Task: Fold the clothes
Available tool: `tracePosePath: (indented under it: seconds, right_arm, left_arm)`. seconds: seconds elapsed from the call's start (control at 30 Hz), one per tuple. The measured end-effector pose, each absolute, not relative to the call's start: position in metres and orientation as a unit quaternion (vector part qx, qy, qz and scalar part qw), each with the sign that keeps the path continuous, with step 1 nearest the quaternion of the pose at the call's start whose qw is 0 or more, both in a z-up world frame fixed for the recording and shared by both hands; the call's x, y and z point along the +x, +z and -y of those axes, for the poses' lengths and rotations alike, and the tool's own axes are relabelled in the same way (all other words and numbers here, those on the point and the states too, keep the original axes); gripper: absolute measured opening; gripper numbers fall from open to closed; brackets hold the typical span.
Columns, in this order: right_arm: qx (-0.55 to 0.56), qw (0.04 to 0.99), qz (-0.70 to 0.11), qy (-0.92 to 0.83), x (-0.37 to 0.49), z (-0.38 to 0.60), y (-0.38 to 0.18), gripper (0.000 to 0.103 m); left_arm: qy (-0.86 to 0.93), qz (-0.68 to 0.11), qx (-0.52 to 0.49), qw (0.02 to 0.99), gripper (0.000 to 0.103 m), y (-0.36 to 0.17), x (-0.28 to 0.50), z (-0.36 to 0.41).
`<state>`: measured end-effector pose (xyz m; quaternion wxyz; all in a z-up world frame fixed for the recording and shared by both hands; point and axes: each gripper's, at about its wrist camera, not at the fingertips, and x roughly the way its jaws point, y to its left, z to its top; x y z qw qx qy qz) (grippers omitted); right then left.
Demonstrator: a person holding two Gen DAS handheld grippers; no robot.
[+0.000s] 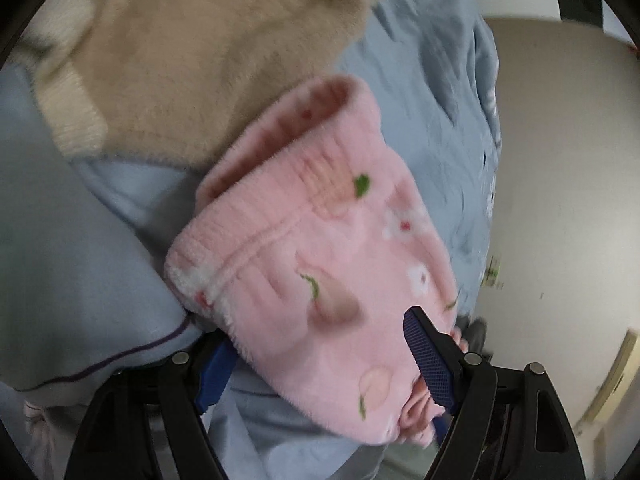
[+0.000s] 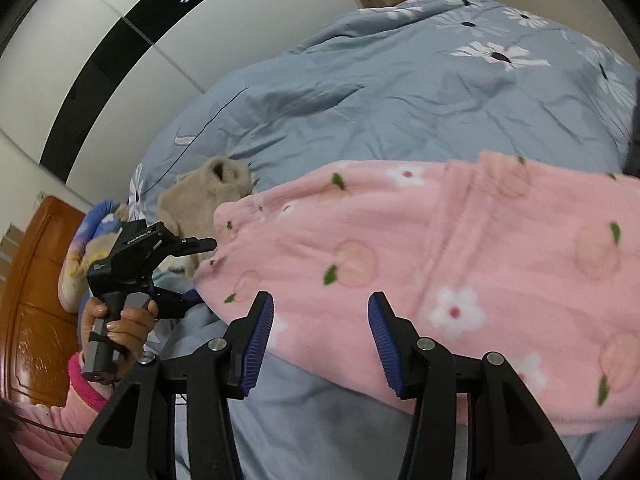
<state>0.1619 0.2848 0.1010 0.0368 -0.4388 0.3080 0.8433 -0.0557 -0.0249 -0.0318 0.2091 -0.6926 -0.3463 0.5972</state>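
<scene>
A pink fleece garment [image 1: 320, 280] with peach and flower prints lies on a blue bed cover [image 1: 420, 92]. My left gripper [image 1: 320, 356] has its blue-padded jaws around one end of it, gripping the fabric. In the right wrist view the same pink garment [image 2: 460, 256] stretches across the bed, and the left gripper [image 2: 188, 270] holds its left end. My right gripper [image 2: 320, 308] is open just above the garment's near edge, holding nothing. A beige fuzzy garment [image 1: 192, 60] lies beside the pink one; it also shows in the right wrist view [image 2: 208, 200].
The blue floral duvet [image 2: 400, 80] covers the bed. The bed's edge and pale floor [image 1: 560, 160] are at the right in the left wrist view. A wooden door [image 2: 32, 280] and white wardrobe [image 2: 140, 0] stand beyond the bed.
</scene>
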Motion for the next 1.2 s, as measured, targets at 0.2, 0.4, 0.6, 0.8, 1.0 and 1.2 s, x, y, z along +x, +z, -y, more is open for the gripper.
tracePosePath:
  seconds: [0.2,0.4,0.6,0.8,1.0,1.2]
  right_arm:
    - [-0.436,0.039,-0.323,0.839,0.169,-0.286,0.095,0.051]
    - [-0.431,0.041,-0.313,0.846,0.171,-0.285,0.100,0.051]
    - [-0.429,0.045,-0.339,0.836,0.170,-0.291,0.088,0.051]
    - [-0.444,0.034,-0.319,0.837,0.165,-0.282,0.087,0.051]
    - [-0.443,0.035,-0.327,0.834,0.169,-0.283,0.084,0.051]
    - [-0.448,0.035,-0.327,0.831,0.169,-0.282,0.081,0.051]
  left_arm:
    - [0.650,0.300,-0.658,0.235,0.013,-0.011,-0.069,0.019]
    - [0.705,0.323,-0.493,0.395,0.011,0.073,-0.061,0.026]
    - [0.654,0.283,-0.647,0.271,0.010,-0.023,-0.052,0.036]
    - [0.641,0.253,-0.685,0.236,0.014,-0.039,-0.066,0.030]
    - [0.628,0.252,-0.690,0.256,0.033,-0.029,-0.080,0.029]
    - [0.614,0.192,-0.692,0.327,0.061,-0.006,-0.081,0.028]
